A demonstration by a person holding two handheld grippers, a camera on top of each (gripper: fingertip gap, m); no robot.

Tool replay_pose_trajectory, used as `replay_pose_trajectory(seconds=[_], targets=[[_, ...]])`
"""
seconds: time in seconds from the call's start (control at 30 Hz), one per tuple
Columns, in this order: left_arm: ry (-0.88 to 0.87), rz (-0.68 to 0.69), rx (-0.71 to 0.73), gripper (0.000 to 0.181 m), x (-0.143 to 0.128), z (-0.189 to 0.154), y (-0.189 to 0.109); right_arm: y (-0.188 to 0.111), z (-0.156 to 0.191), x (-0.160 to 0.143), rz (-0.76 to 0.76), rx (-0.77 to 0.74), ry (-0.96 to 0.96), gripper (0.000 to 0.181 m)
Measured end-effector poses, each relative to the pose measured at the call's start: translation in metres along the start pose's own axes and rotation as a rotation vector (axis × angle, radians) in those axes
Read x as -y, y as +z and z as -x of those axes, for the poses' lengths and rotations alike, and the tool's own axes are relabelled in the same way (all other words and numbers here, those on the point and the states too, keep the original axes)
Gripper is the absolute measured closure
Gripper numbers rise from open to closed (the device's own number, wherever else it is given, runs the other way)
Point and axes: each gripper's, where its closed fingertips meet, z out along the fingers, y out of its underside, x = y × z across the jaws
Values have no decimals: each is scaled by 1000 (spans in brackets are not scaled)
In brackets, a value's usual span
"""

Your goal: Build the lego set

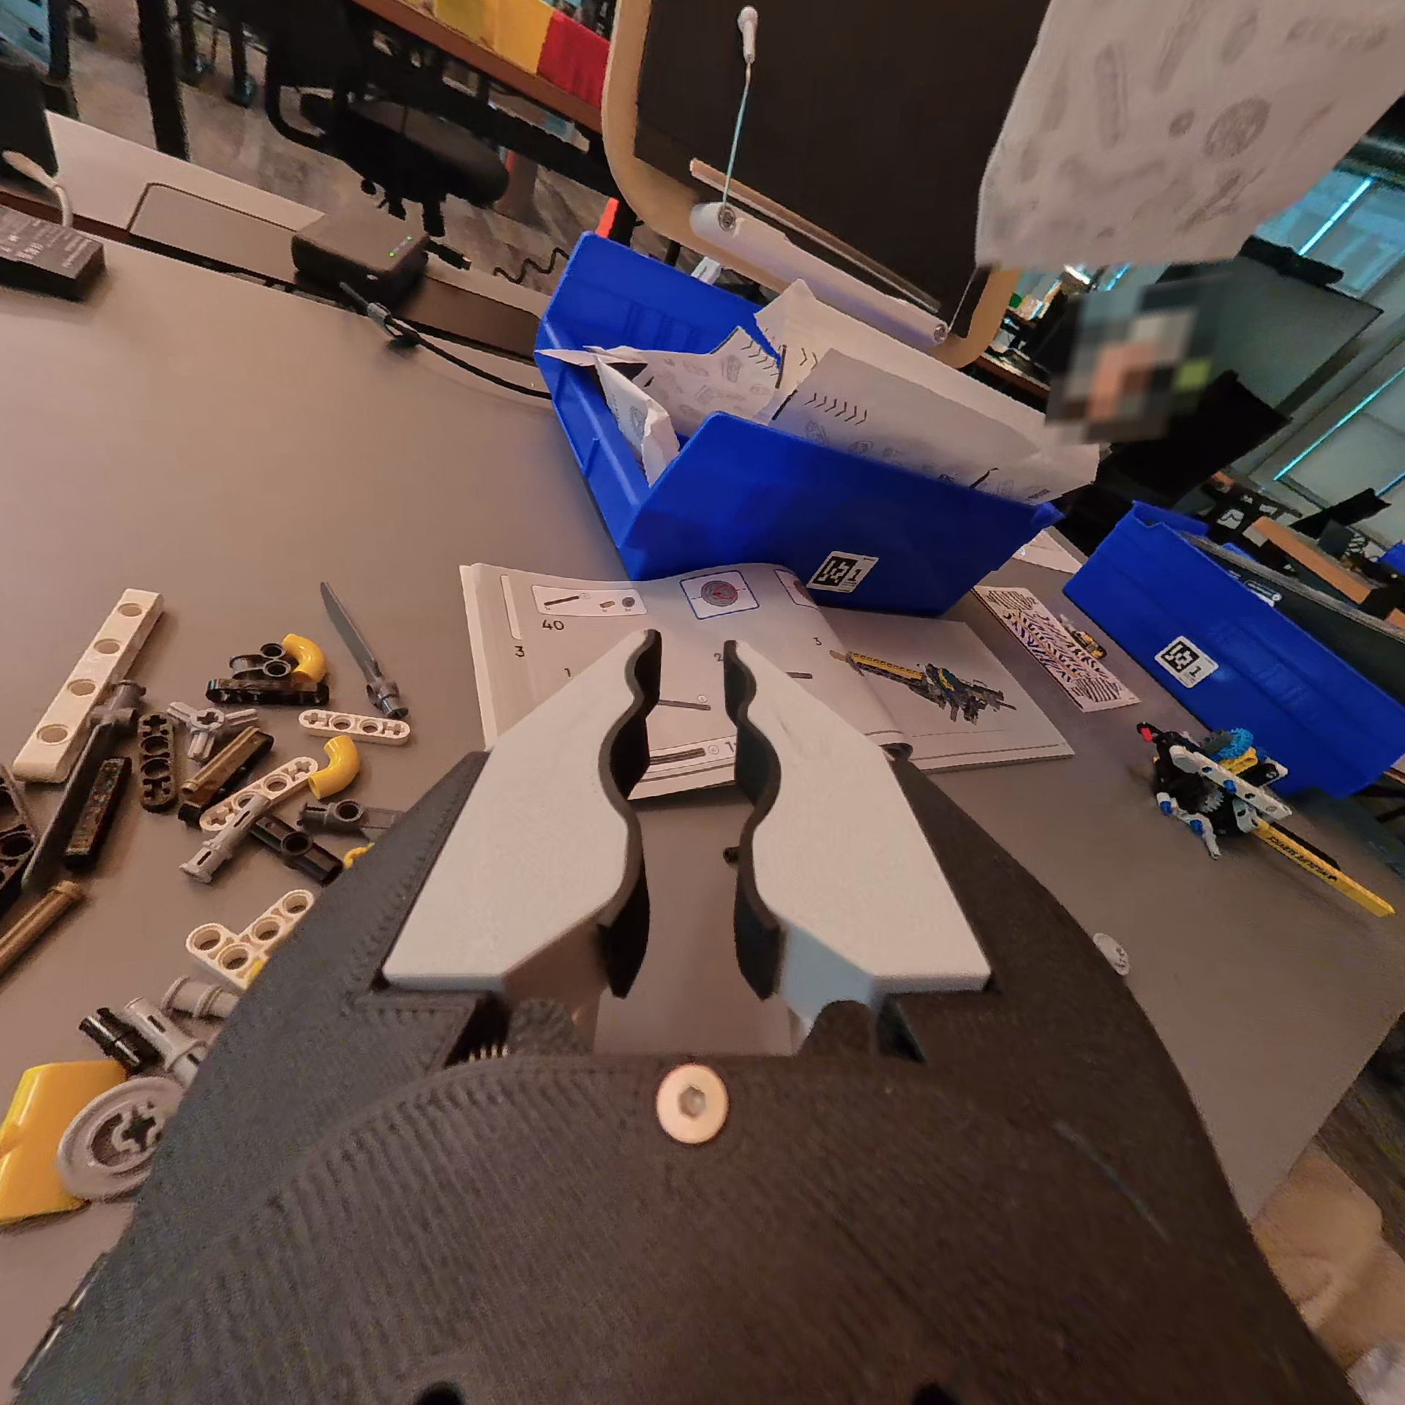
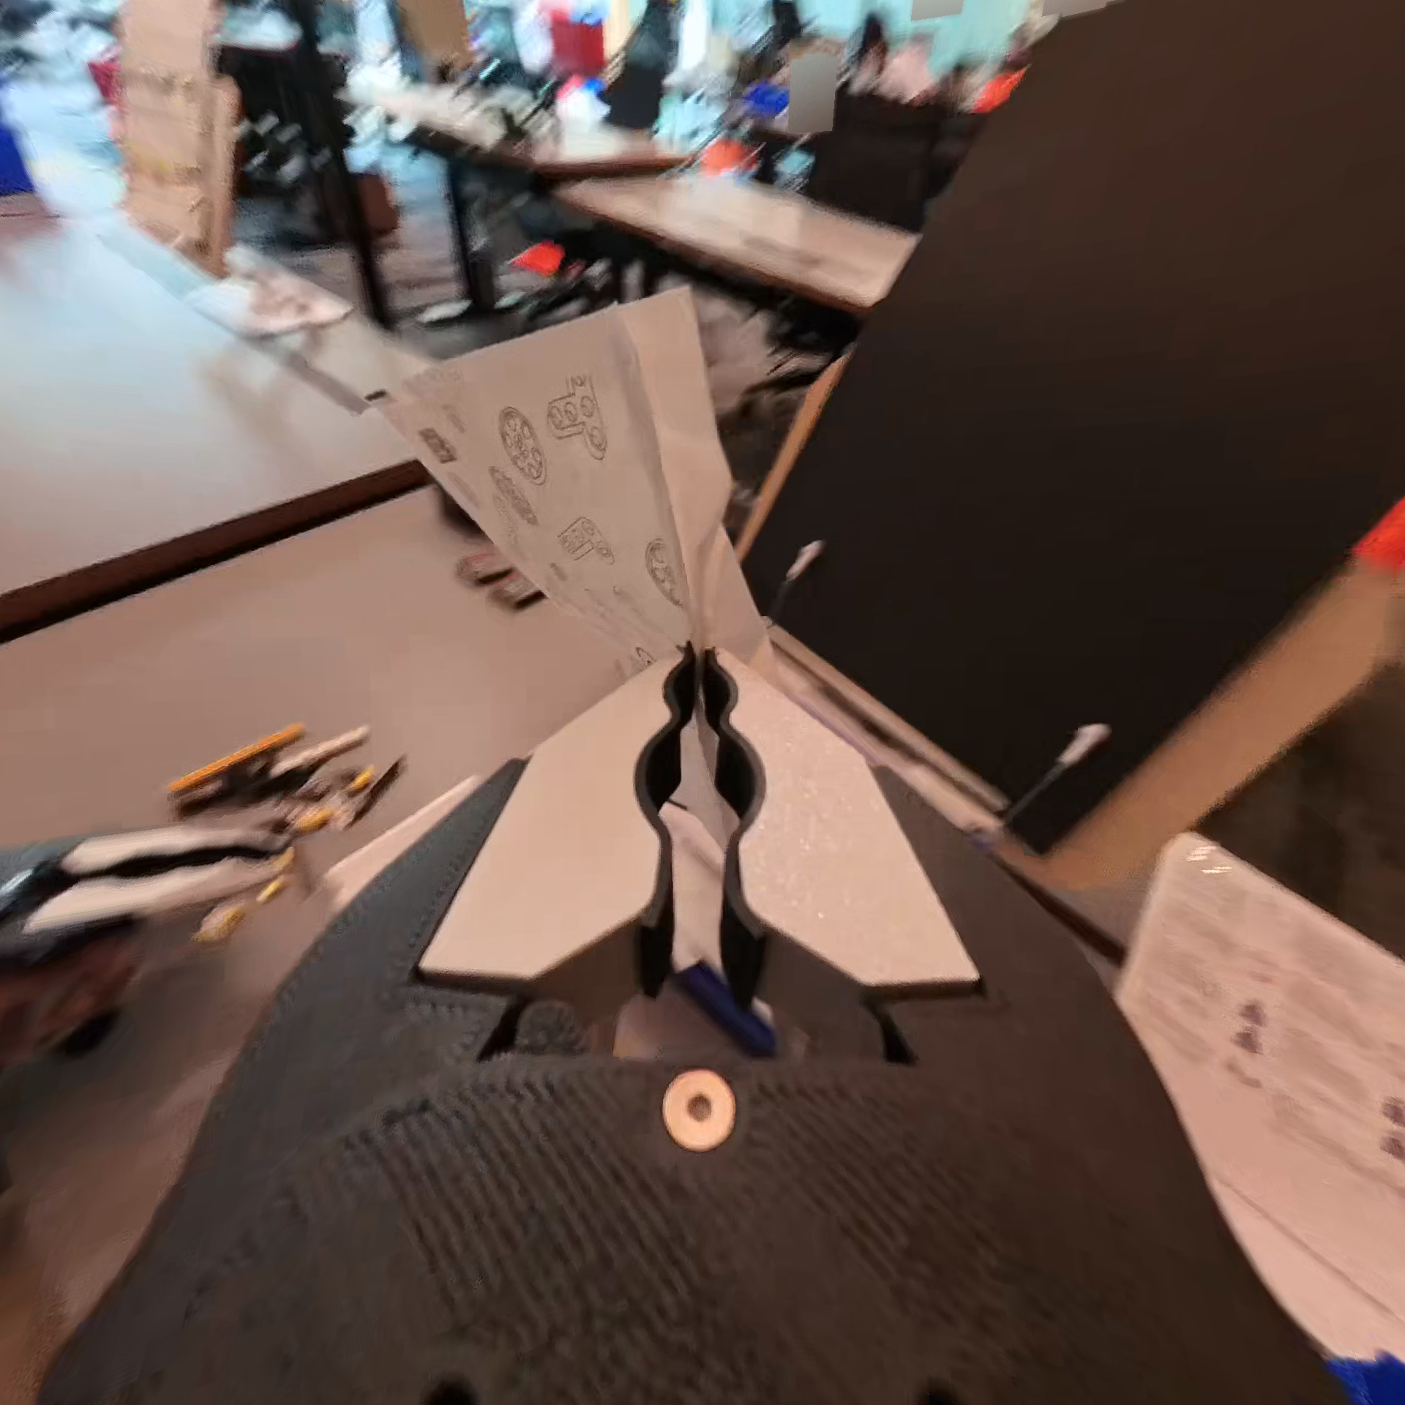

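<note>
My left gripper (image 1: 692, 646) is open with nothing between its fingers, hovering above the open instruction booklet (image 1: 965, 707). Loose lego parts (image 1: 251, 760) lie on the grey table (image 1: 266, 456) to its left. A partly built lego model (image 1: 1224, 783) stands at the right. My right gripper (image 2: 699, 654) is shut on a white paper bag (image 2: 585, 471) printed with part drawings, held up in the air. The same bag shows at the top right of the left wrist view (image 1: 1186, 122). The right wrist view is blurred.
A blue bin (image 1: 798, 494) with torn paper bags stands behind the booklet. A second blue bin (image 1: 1232, 654) is at the right, with a sticker sheet (image 1: 1057, 646) before it. A black box (image 1: 357, 251) and cables lie at the back. My right fingertips sit around 35 cm from my left ones.
</note>
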Motion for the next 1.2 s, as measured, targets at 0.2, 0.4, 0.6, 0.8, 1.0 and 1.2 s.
replay_pose_trajectory(seconds=[0.2,0.4,0.6,0.8,1.0,1.2], targets=[[16,-6,-121,155,0,-24,1,-2,56,-30,127,169,-40,181],[38,-100,-377,113,10,-79,-12,-7,146,-94,342,416,-150,180],[49,-164,-514,176,16,-101,-28,-20,204,-112,358,572,-124,177],[-228,-226,-714,181,40,-91,-47,-29,189,-86,167,516,-43,161],[-316,-267,-907,181,52,-94,-69,-46,171,-93,72,415,-69,171],[-289,-262,-1048,181,50,-111,-86,-66,185,-101,54,507,-68,166]])
